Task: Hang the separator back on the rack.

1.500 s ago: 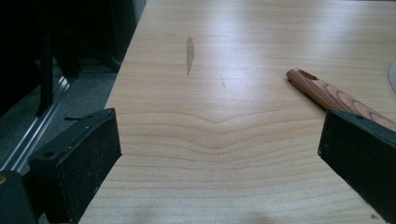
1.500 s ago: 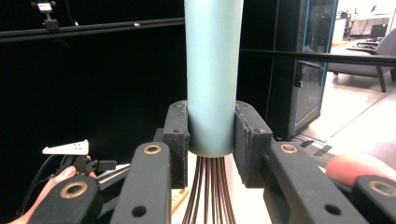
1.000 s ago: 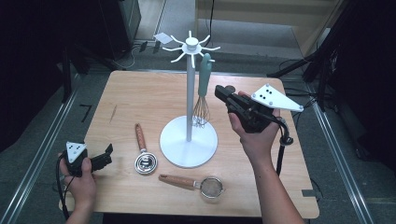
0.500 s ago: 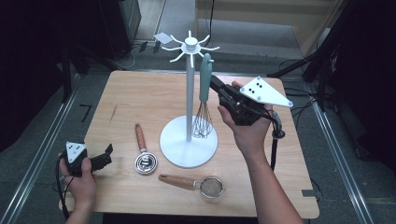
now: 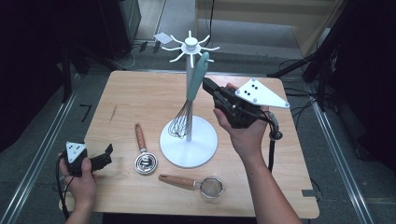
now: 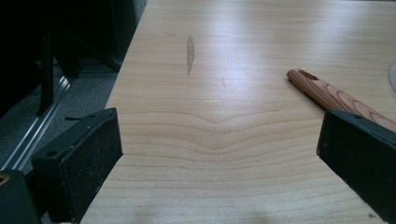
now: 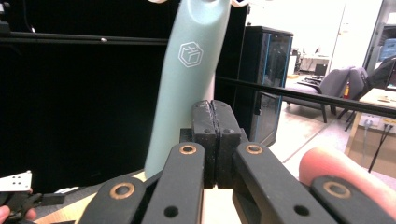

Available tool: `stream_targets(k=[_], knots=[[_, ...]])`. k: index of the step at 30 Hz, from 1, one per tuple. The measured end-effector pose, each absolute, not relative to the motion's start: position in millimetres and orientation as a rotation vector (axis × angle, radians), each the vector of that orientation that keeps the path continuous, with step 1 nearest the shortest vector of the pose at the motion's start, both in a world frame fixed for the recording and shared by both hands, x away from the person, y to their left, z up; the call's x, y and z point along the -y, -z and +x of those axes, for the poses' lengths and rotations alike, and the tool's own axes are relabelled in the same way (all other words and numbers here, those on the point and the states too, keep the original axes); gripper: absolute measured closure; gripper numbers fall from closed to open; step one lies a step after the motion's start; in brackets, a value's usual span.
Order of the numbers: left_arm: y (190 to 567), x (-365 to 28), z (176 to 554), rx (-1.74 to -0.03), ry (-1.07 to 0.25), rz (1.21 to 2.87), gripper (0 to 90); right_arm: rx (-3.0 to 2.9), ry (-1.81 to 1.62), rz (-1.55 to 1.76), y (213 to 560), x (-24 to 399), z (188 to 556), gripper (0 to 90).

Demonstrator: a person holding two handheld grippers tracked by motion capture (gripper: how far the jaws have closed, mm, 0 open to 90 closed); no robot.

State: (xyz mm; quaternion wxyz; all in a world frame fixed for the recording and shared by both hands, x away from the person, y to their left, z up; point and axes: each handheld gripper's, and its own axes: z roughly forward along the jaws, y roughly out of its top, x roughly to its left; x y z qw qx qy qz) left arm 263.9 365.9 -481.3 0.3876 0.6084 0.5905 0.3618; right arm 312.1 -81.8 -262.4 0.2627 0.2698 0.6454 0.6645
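A: Where do we stand with the whisk [image 5: 189, 101]?

B: It hangs from a hook of the white utensil stand [image 5: 188, 145], teal handle up, wire head down near the round base. Our right gripper [image 5: 208, 85] sits just beside that handle, and in the right gripper view its jaws are pressed flat together with nothing between them; the handle [image 7: 187, 79] rises to their left.

A: And the left gripper [image 5: 108, 153]?

B: Parked at the table [image 5: 140, 95] edge, jaws spread wide over bare wood, a wooden handle [image 6: 327, 95] just ahead.

A: So what makes this step go well?

B: If we mean to leave the whisk hanging, we draw the right gripper straight away from the handle, without brushing it, since a knock could swing it off the hook. If we mean to take it, we must part the jaws first and centre them on the handle.

A: Next candidates?

B: The coiled whisk [image 5: 145, 159] and the small strainer [image 5: 205, 184], both lying flat near the base.
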Motion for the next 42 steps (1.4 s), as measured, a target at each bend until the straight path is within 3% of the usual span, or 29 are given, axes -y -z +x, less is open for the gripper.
stream_targets(k=[18, 42], knots=[[481.4, -366.3, 263.8, -1.5, -0.918, 1.545, 0.3, -1.69, -1.845, 0.768, 246.2, 85.5, 327.1, 90.0], [481.4, -365.3, 263.6, -1.5, -0.927, 1.548, 0.3, -1.738, -1.831, 0.703, 243.3, 65.6, 311.1, 90.0]])
